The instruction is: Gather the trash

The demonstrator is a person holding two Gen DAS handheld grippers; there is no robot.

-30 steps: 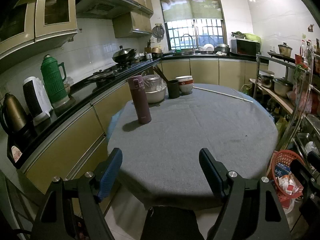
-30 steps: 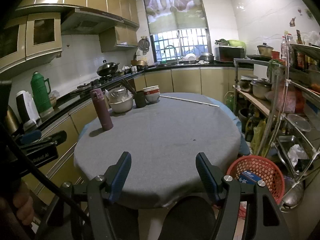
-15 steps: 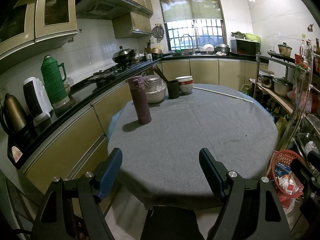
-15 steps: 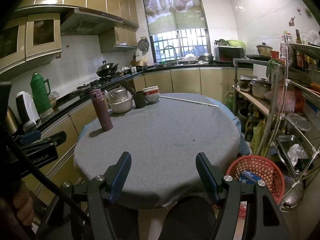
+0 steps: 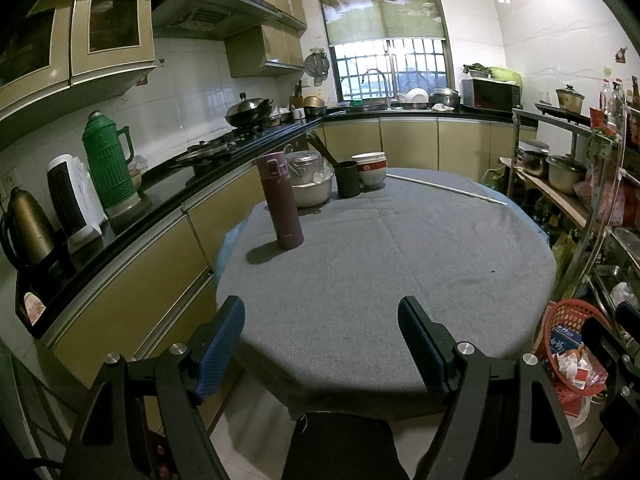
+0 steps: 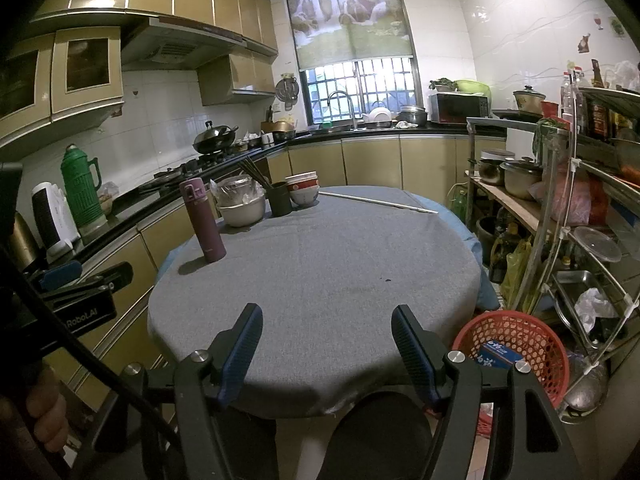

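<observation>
The left claw (image 5: 322,338) and right claw (image 6: 326,346) are both hanging spread and empty over the near edge of the bench (image 6: 320,264). The trash basket (image 6: 516,350) is sitting on the floor, nearer the right claw, lower right of it.

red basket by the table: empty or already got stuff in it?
Not empty. The red basket holds a blue box; the left wrist view shows crumpled wrappers inside too.
</observation>
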